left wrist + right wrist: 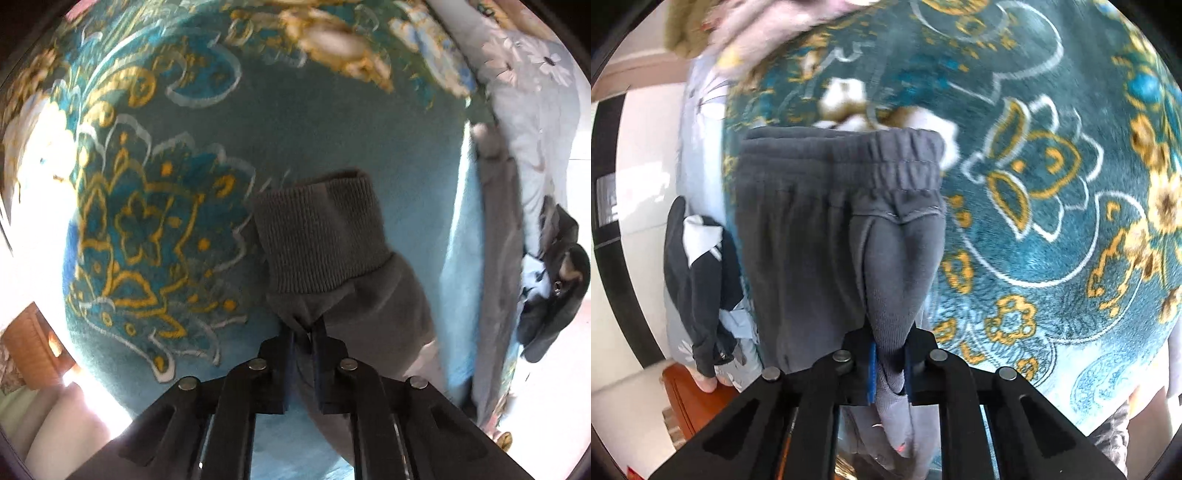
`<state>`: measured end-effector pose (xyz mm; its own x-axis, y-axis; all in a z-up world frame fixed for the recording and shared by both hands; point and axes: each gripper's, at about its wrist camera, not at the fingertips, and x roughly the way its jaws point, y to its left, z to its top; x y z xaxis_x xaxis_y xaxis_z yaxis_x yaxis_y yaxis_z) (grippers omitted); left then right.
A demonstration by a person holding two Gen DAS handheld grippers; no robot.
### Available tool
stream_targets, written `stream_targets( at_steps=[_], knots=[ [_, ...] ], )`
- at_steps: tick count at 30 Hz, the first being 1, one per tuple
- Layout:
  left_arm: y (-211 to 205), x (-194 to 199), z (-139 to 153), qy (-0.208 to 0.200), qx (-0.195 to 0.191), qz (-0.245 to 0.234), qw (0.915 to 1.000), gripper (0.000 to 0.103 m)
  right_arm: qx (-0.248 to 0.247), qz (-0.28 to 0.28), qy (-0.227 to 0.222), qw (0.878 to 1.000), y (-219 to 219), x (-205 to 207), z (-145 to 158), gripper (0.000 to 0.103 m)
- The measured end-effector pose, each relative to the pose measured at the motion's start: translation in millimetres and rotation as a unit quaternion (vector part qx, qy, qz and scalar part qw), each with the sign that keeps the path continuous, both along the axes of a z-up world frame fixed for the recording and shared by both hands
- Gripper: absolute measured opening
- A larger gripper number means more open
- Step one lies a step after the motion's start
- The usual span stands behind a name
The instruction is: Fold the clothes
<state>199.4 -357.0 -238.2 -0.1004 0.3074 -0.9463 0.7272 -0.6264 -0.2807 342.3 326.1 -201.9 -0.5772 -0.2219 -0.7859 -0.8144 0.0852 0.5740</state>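
The left gripper [303, 332] has its fingers [286, 354] drawn close together, pinching a bunch of grey fabric just below the ribbed cuff [319, 232] of the grey sweatpants [373, 306]. The cuff stands up past the fingertips, and the trouser leg falls away to the right and under the gripper. Behind it spreads a teal blanket [295, 122] patterned with gold and white flowers, blurred toward the top. Along the right edge of the left wrist view lies pale floral bedding [532, 110], and a dark garment [554, 280] hangs off that side.

The right gripper [889, 347] likewise has its fingers [871, 365] closed narrow, blue pads showing, clamped on a fold of the same sweatpants [812, 240] near the waist. The gathered elastic waistband [886, 158] lies across the far end of the garment, which stretches from the fingers out over the teal blanket [1052, 240]. To the left of the pants are the pale floral bedding [701, 140] and a dark garment with a white panel [698, 266]. At the lower left a brown wooden piece of furniture [690, 398] shows against a light floor [646, 155]. Pink and olive cloth [738, 26] is smeared by blur at the top left.
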Motion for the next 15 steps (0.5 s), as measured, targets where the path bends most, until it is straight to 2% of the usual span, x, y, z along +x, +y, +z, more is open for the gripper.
stream_targets(
  at_steps=[6,9,13,15],
  knots=[
    [-7,11,10,-0.007,-0.001,0.001,1.0,0.006,0.005,-0.002,-0.012,1.0,-3,31,13,0.008],
    [-10,14,16,-0.007,0.001,0.004,1.0,0.006,0.001,-0.012,0.0,1.0,-6,45,24,0.008],
    [2,-32,48,0.046,0.025,0.006,0.9986,0.006,0.02,0.001,0.047,0.999,4,16,56,0.008],
    [16,-73,70,0.057,0.022,-0.012,0.9981,0.006,0.029,0.012,0.076,0.997,11,-14,73,0.008]
  ],
)
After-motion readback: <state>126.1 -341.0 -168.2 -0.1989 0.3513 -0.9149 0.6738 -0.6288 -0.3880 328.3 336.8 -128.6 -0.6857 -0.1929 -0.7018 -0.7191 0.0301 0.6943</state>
